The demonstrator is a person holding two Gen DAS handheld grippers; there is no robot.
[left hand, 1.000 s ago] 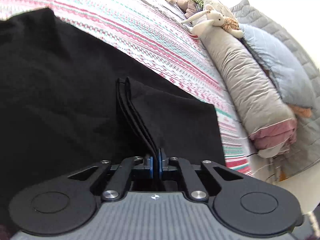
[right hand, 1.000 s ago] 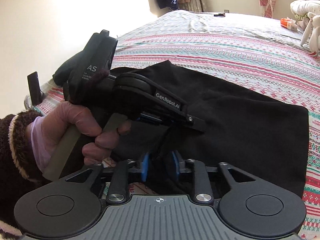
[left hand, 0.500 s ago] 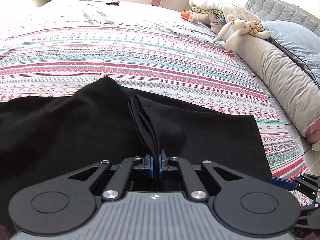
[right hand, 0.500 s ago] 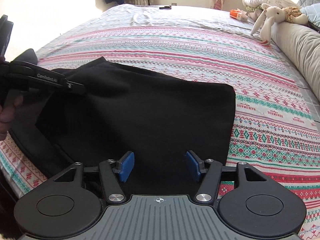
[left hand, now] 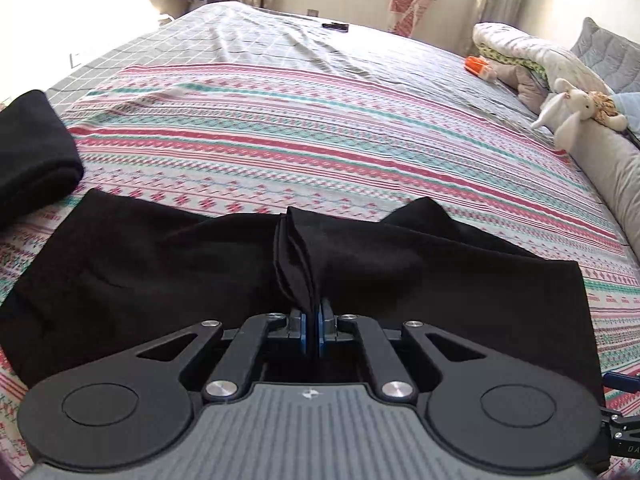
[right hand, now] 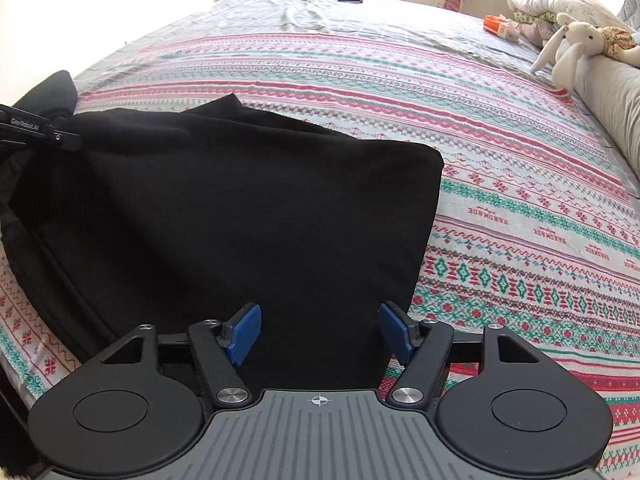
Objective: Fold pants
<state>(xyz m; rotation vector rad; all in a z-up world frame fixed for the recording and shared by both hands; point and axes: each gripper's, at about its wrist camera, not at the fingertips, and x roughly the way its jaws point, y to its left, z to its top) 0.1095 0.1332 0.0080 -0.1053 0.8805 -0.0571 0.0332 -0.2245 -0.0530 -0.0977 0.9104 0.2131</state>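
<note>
Black pants (left hand: pixel 140 280) lie folded on the striped bedspread (left hand: pixel 320 140). My left gripper (left hand: pixel 312 330) is shut on a bunched edge of the pants, whose layered folds rise straight from its pads. In the right wrist view the pants (right hand: pixel 240 208) spread as a broad dark rectangle. My right gripper (right hand: pixel 320 332) hovers over their near edge with its jaws opening; the blue pads (right hand: pixel 244 330) press on nothing. The left gripper's black finger (right hand: pixel 40 136) shows at the far left, on the cloth's corner.
A second folded black garment (left hand: pixel 28 156) sits at the left. A long grey bolster (right hand: pixel 616 100), a plush rabbit (right hand: pixel 576 40), folded bedding (left hand: pixel 520 48) and an orange item (left hand: pixel 476 65) lie at the bed's right. A small dark object (left hand: pixel 335 26) rests far back.
My left gripper swung with the pinched edge toward the left, away from the right gripper. My right gripper let go of the cloth and widened its jaws.
</note>
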